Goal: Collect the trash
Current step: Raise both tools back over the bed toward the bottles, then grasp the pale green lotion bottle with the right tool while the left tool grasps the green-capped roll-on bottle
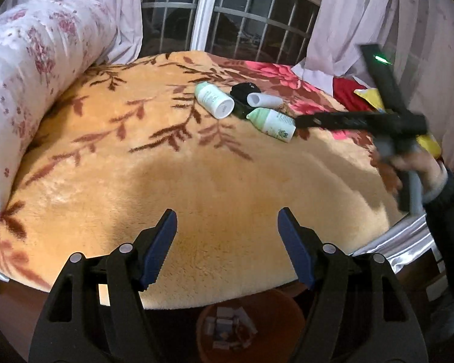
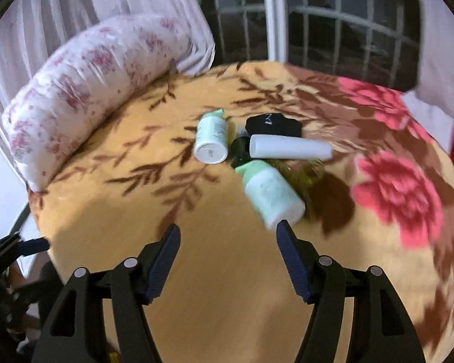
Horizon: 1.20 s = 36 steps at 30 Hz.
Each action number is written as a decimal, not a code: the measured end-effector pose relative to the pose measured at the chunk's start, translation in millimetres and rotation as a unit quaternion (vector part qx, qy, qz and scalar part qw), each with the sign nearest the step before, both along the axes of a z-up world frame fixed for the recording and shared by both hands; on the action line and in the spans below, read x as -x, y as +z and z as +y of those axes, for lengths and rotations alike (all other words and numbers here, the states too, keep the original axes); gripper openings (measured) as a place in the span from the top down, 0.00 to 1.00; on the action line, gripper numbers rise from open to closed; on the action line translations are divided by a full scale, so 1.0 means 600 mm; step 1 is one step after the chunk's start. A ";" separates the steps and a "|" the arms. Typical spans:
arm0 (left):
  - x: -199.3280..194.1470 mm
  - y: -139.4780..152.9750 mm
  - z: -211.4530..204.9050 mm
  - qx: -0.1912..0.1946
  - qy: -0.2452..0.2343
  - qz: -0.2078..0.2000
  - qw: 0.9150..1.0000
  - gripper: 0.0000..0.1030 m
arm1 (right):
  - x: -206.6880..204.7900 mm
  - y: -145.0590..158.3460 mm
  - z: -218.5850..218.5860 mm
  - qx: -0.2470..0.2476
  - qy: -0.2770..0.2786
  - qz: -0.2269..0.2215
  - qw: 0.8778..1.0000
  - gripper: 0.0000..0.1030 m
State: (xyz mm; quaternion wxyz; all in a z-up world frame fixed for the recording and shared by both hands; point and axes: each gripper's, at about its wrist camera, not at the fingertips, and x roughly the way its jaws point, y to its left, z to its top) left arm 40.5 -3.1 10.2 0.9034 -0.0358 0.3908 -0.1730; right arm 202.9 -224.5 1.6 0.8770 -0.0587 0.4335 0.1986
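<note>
- Left gripper (image 1: 227,248): I hold it at the lower centre of the left wrist view with its jaws spread and nothing between them, low over the near edge of the bed (image 1: 196,187), presumably in reserve.
- Right gripper (image 2: 228,257): jaws spread and empty at the lower centre of the right wrist view. It points at the trash cluster, so I judge it to be lined up for the next pick. In the left wrist view it appears blurred at the right edge.
- Trash cluster: it lies on the blanket at centre frame in both views. I count 2 green-capped bottles, the near bottle (image 2: 272,195) and the far bottle (image 2: 211,140), with 1 white tube (image 2: 289,148), a black item (image 2: 274,125) and a dark green piece (image 2: 239,148) packed between them. The near bottle lies on its side just beyond the right fingertip, not yet touched.
- Orange bin (image 1: 251,329): on the floor below the bed edge, bottom centre of the left wrist view, already holding small boxes. Its place under the edge suits a short drop.
- Floral pillow (image 2: 84,90): upper left, well apart from the cluster.
</note>
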 end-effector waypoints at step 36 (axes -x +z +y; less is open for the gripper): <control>-0.144 -0.012 -0.016 0.013 0.035 0.039 0.999 0.34 | 0.022 -0.068 -0.059 -0.063 -0.090 -0.018 0.994 0.54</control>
